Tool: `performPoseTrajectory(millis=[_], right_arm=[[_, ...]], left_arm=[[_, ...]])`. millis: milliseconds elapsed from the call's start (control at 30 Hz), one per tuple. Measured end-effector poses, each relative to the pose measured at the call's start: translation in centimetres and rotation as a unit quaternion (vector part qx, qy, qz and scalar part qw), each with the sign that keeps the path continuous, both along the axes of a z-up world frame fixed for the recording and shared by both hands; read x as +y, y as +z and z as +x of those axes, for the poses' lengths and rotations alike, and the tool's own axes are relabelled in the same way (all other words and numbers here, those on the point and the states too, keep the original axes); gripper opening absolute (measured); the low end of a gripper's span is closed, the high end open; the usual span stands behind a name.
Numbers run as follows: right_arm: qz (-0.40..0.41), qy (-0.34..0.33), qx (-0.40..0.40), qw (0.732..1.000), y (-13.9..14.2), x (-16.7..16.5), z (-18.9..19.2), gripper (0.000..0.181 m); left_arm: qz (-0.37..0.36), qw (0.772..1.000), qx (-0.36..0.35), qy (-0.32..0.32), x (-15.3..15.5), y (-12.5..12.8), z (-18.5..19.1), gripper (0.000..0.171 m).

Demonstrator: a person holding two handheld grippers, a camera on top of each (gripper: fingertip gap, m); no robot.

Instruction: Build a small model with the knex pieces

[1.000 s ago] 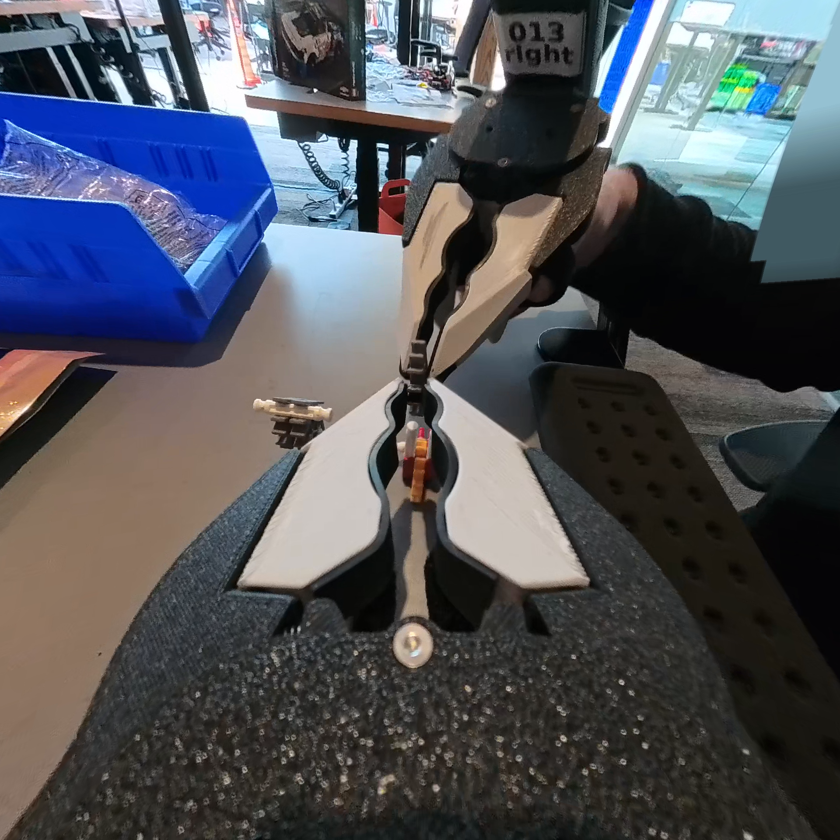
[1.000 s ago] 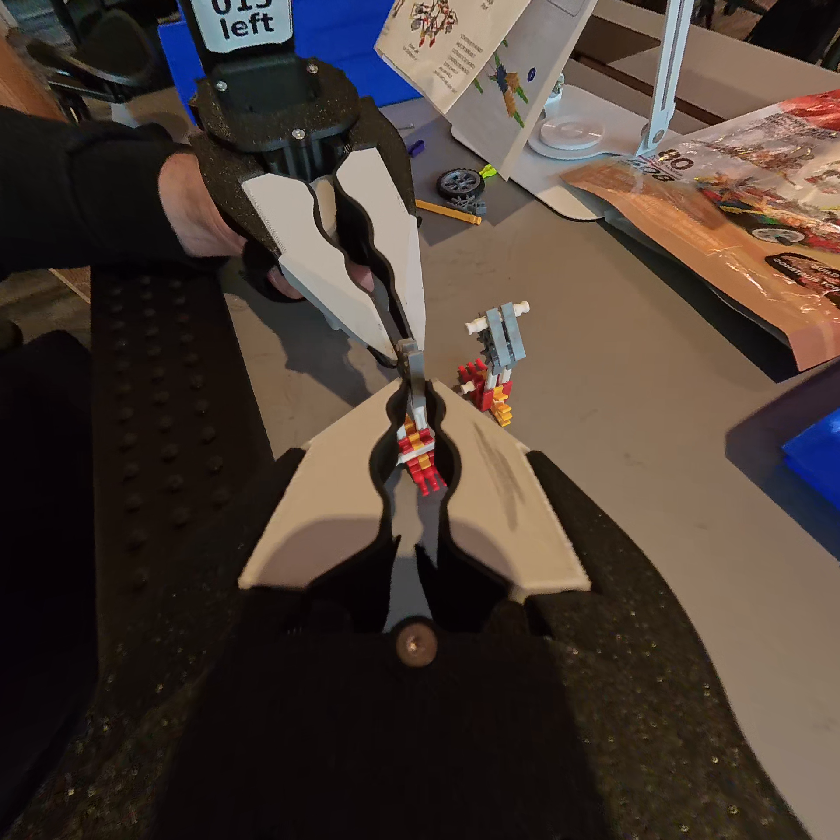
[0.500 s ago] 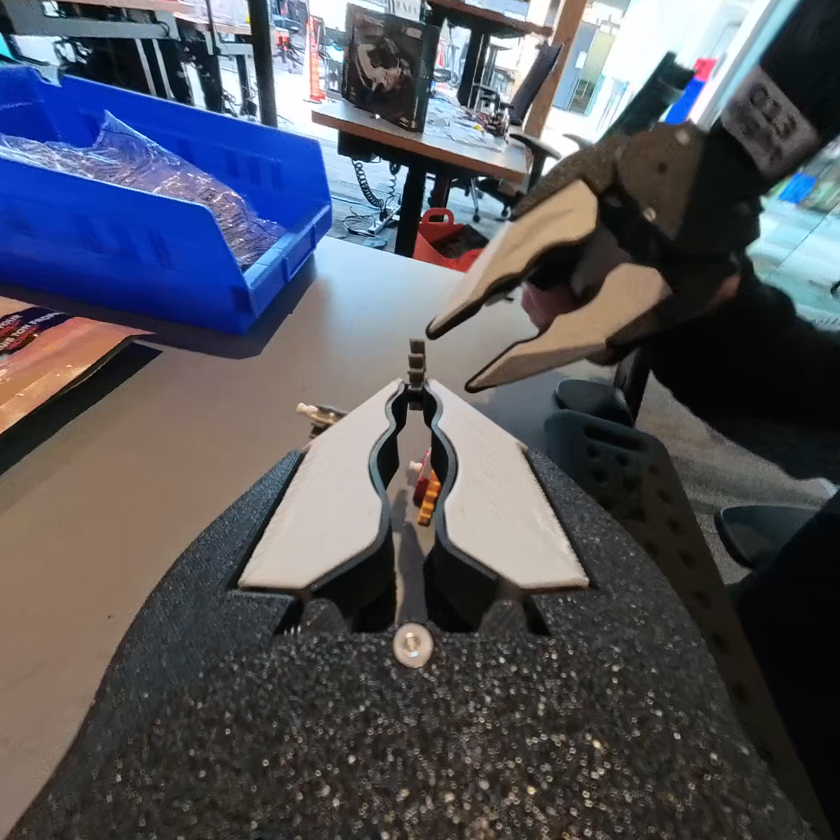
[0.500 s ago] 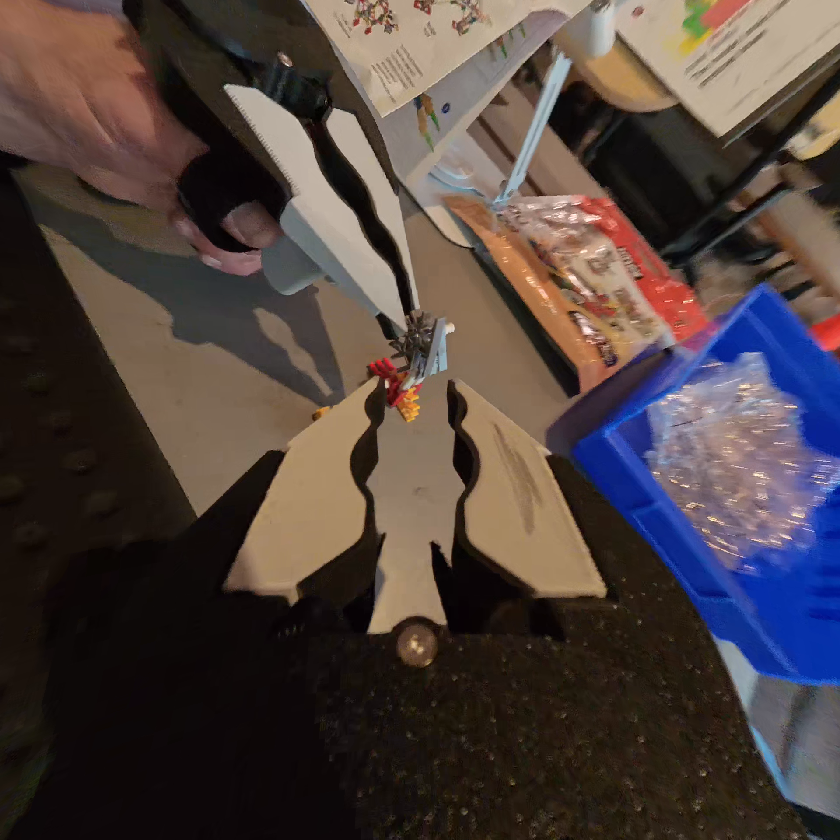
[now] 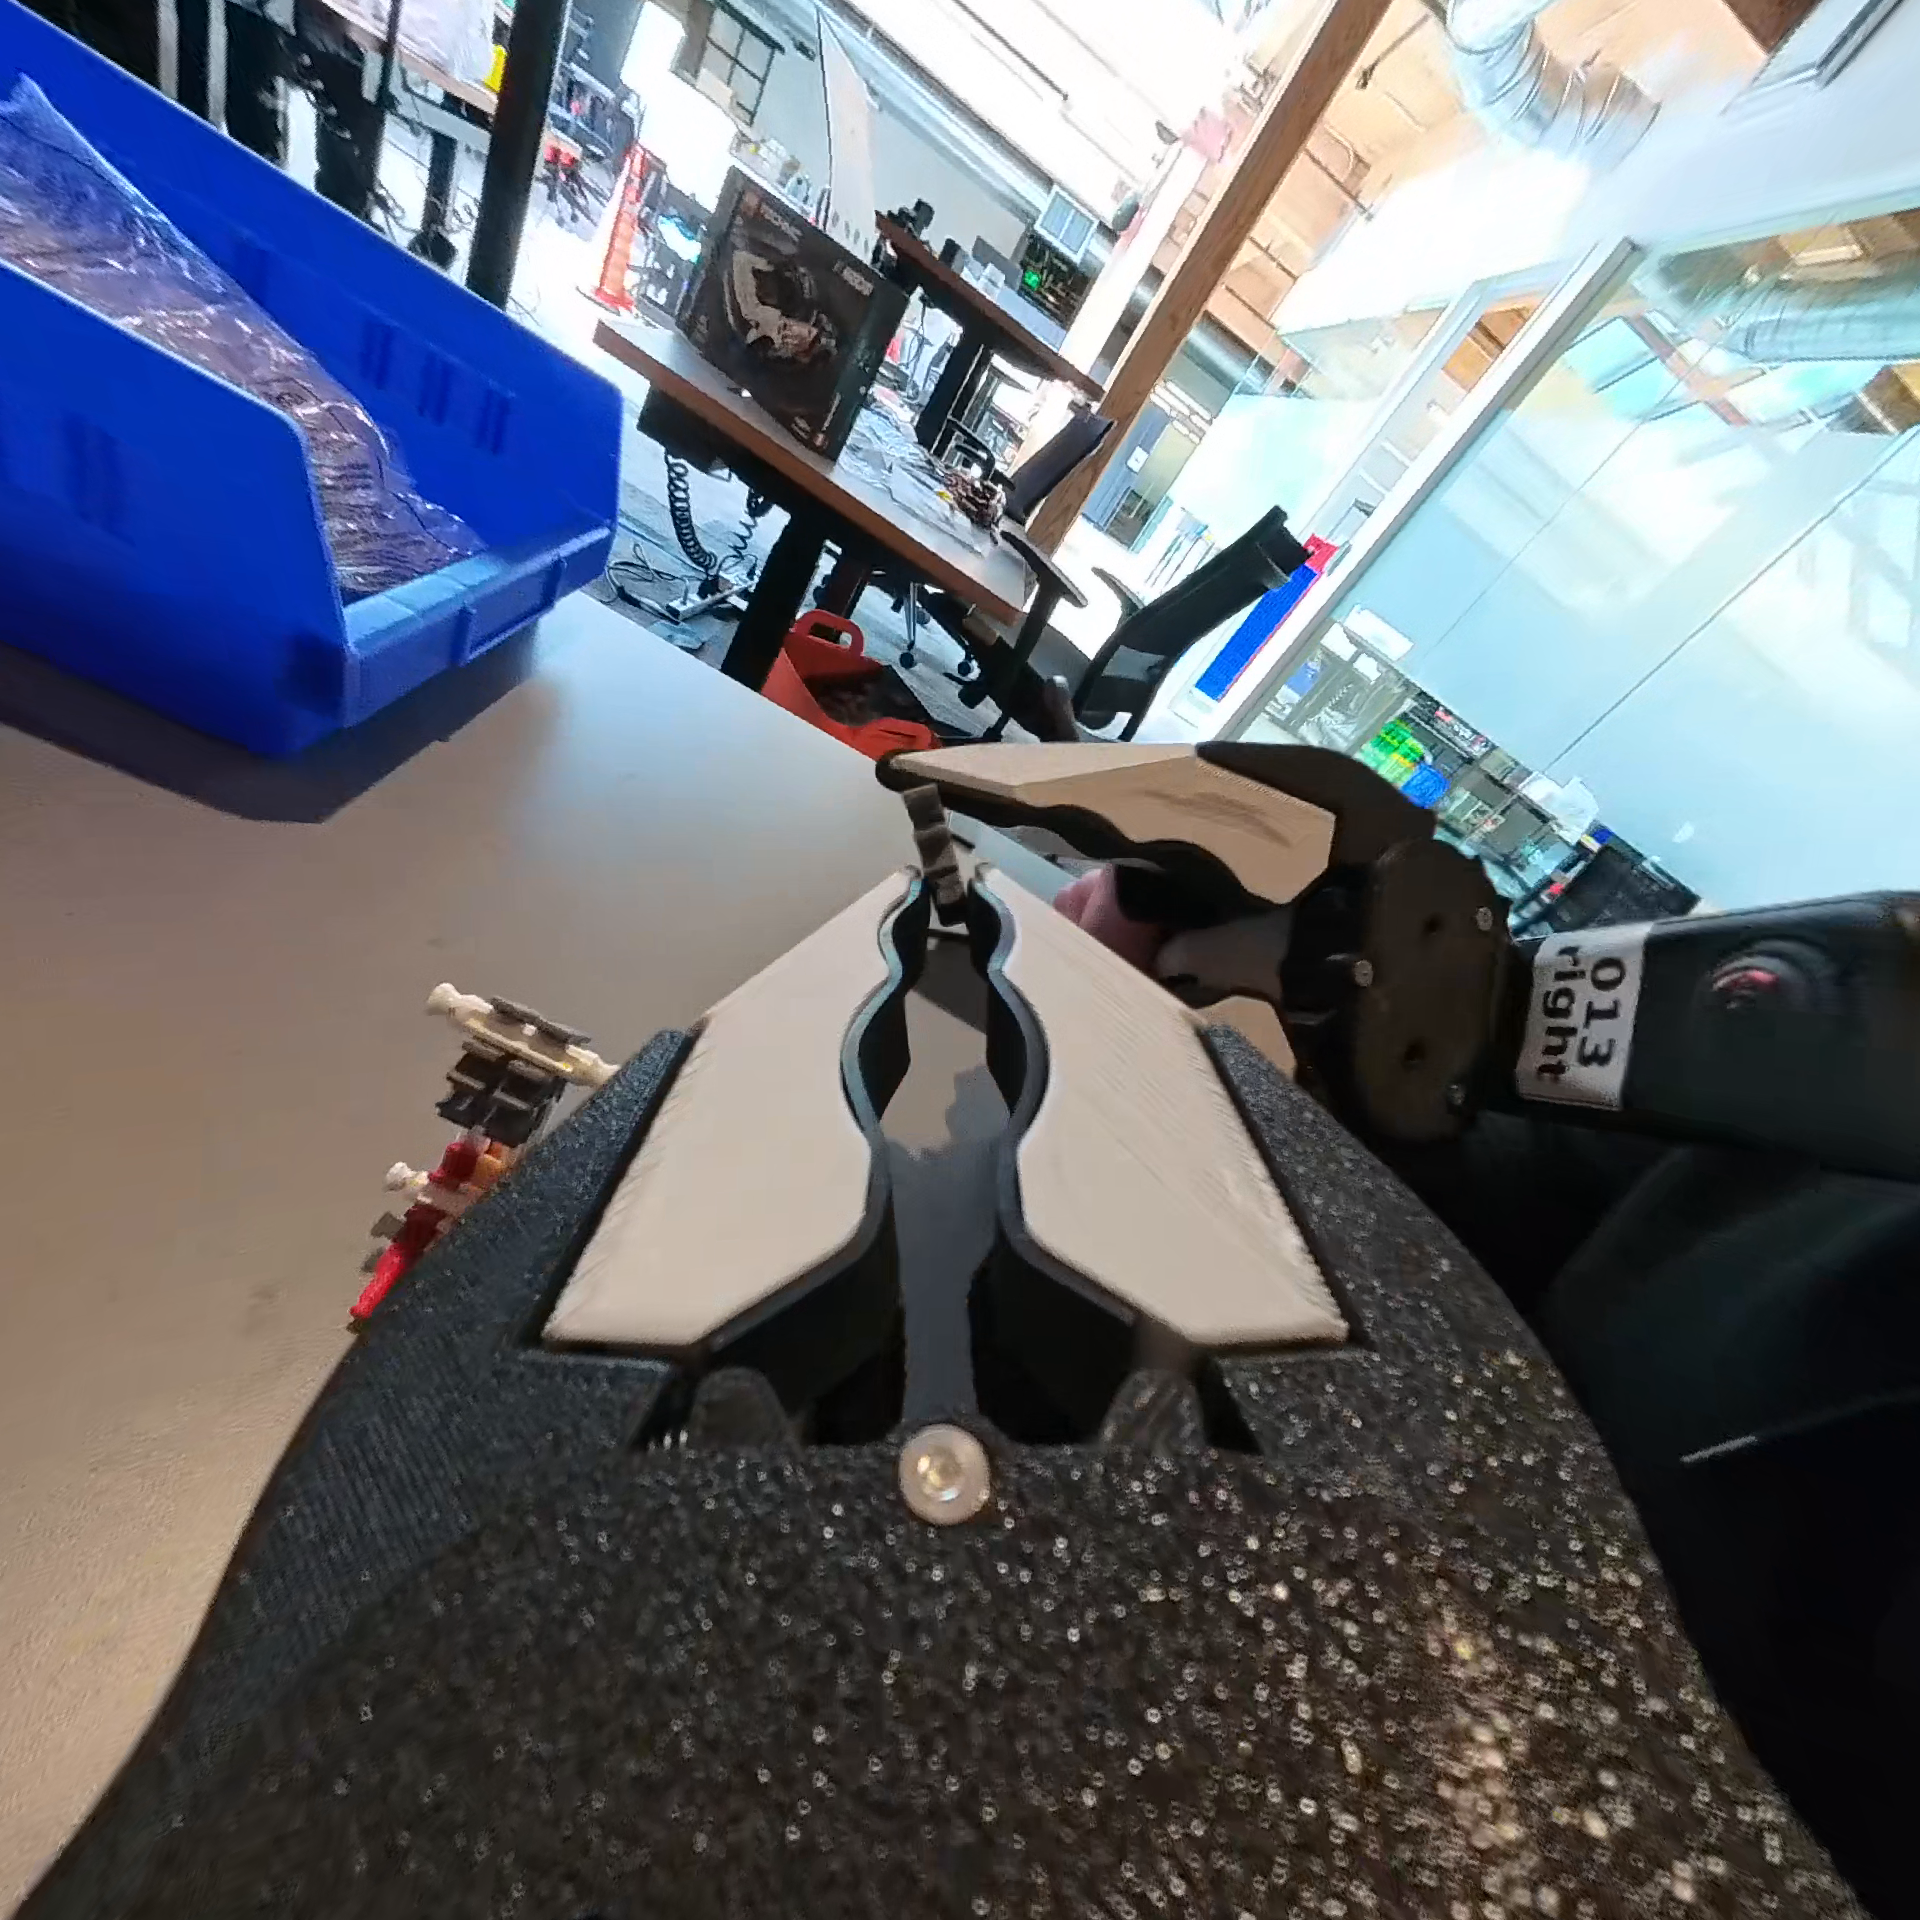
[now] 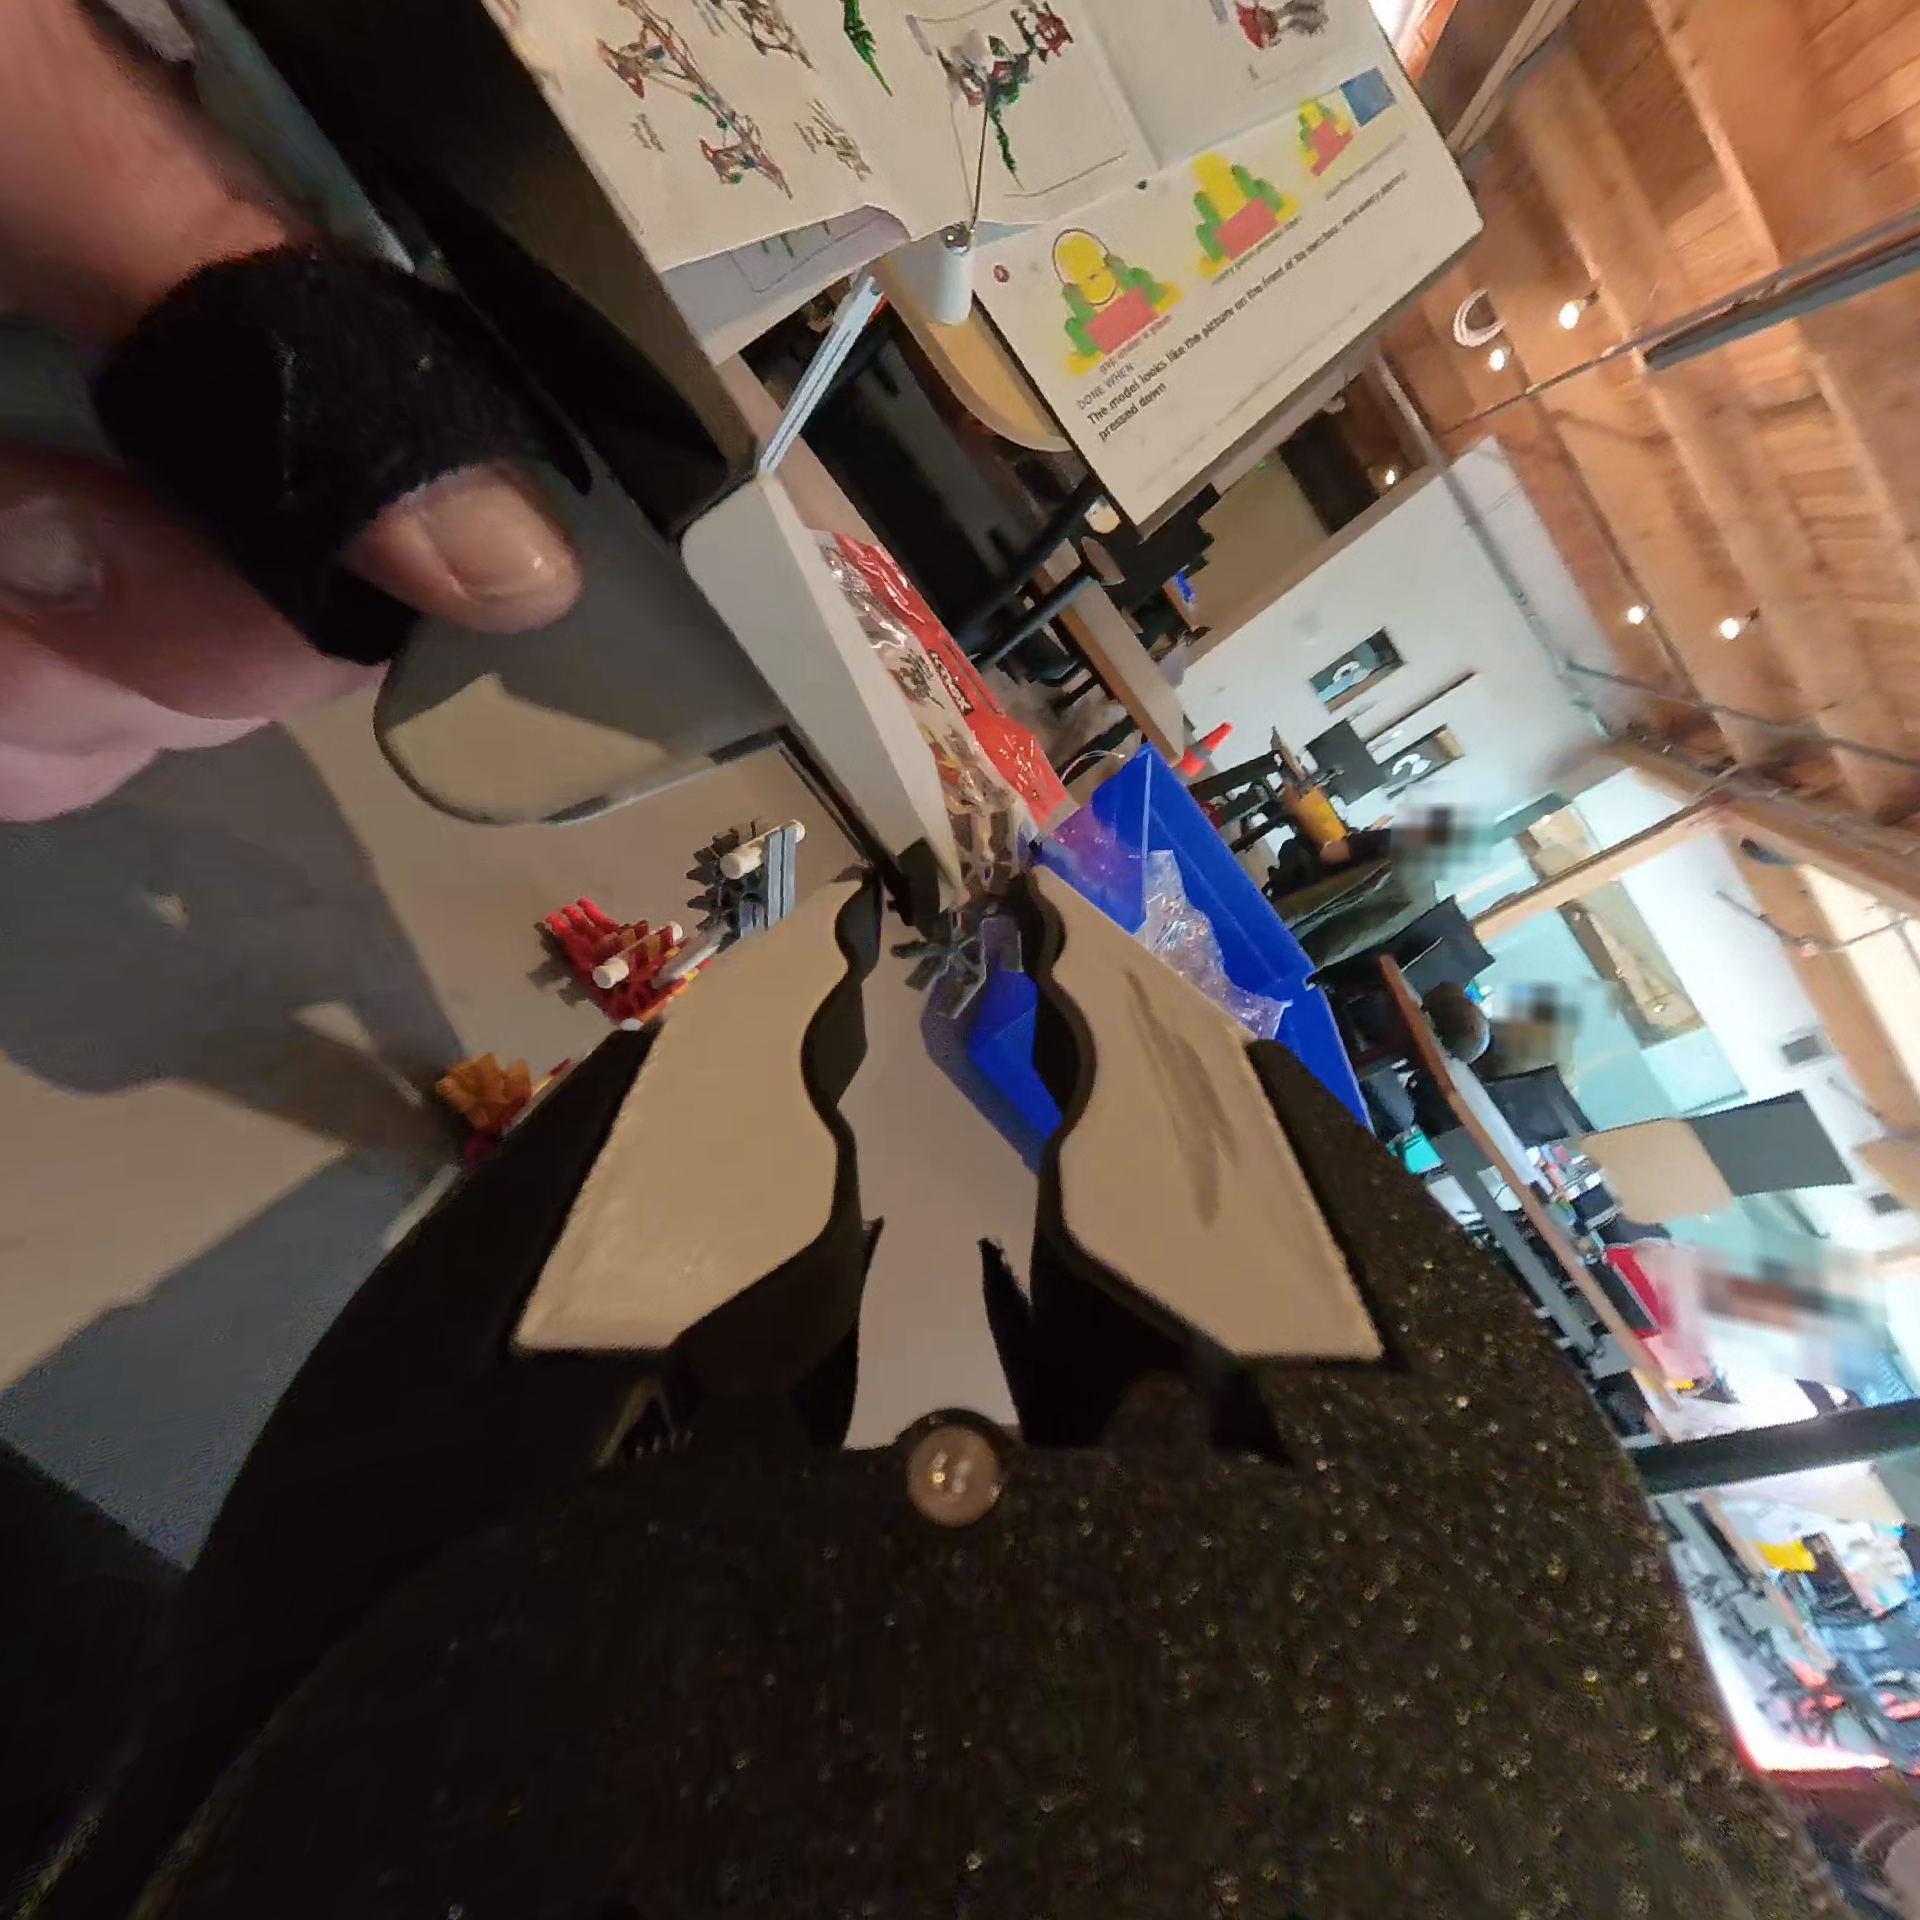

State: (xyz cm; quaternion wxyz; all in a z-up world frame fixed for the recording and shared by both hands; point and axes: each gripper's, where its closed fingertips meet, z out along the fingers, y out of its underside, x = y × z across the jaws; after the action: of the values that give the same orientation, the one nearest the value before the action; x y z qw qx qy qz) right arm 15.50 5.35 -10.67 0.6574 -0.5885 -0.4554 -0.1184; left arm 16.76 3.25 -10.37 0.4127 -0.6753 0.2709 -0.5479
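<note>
My left gripper (image 5: pixel 943 891) is shut on a small grey toothed connector piece (image 5: pixel 932 836) that sticks up past its tips. My right gripper (image 6: pixel 951 899) is open and rolled onto its side; the grey piece (image 6: pixel 951 961) sits in the gap between its fingers, which stand apart from it. In the left wrist view the right gripper's upper finger (image 5: pixel 1101 795) reaches just over the piece. A small red, orange and grey toy model (image 5: pixel 488 1101) stands on the grey table (image 5: pixel 312 987) to the left; it also shows in the right wrist view (image 6: pixel 665 935).
A blue bin (image 5: pixel 312 520) with clear plastic bags sits at the table's far left. Picture instruction sheets (image 6: pixel 1195 239) hang on a stand, with an orange-red packet (image 6: pixel 935 675) below them. A loose orange piece (image 6: pixel 488 1091) lies on the table. Office chairs (image 5: pixel 1174 644) and desks stand beyond the edge. The tips of both grippers are at nearly the same place.
My right gripper has opened, let go of the red and orange part, and rolled onto its side. My left gripper stays shut on the grey piece and has tilted upward.
</note>
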Motion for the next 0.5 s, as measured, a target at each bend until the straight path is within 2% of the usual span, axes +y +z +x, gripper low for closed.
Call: performPoseTrajectory(millis=[167,333,400,467,500], right_arm=[[-0.013,0.039,0.001,0.999,0.0,0.0,-0.2,0.022],[-0.130,0.118,0.100,0.979,-0.3,-0.2,-0.5,0.022],[-0.209,0.171,0.171,0.948,-0.3,-0.8,-0.9,0.022],[-0.313,0.234,0.214,0.895,-1.0,-1.9,-1.5,0.022],[-0.338,0.255,0.230,0.876,-1.0,-2.2,-1.6,0.022]], left_arm=[[-0.001,1.000,-0.002,-0.019,-0.3,0.3,-0.2,0.010],[0.039,0.999,-0.014,-0.022,0.0,2.2,-1.0,0.017],[0.075,0.997,0.014,-0.014,0.3,2.0,-1.5,0.018],[0.122,0.991,0.059,-0.009,0.5,1.4,-1.8,0.020],[0.145,0.987,0.073,-0.017,0.3,1.3,-1.8,0.020]])
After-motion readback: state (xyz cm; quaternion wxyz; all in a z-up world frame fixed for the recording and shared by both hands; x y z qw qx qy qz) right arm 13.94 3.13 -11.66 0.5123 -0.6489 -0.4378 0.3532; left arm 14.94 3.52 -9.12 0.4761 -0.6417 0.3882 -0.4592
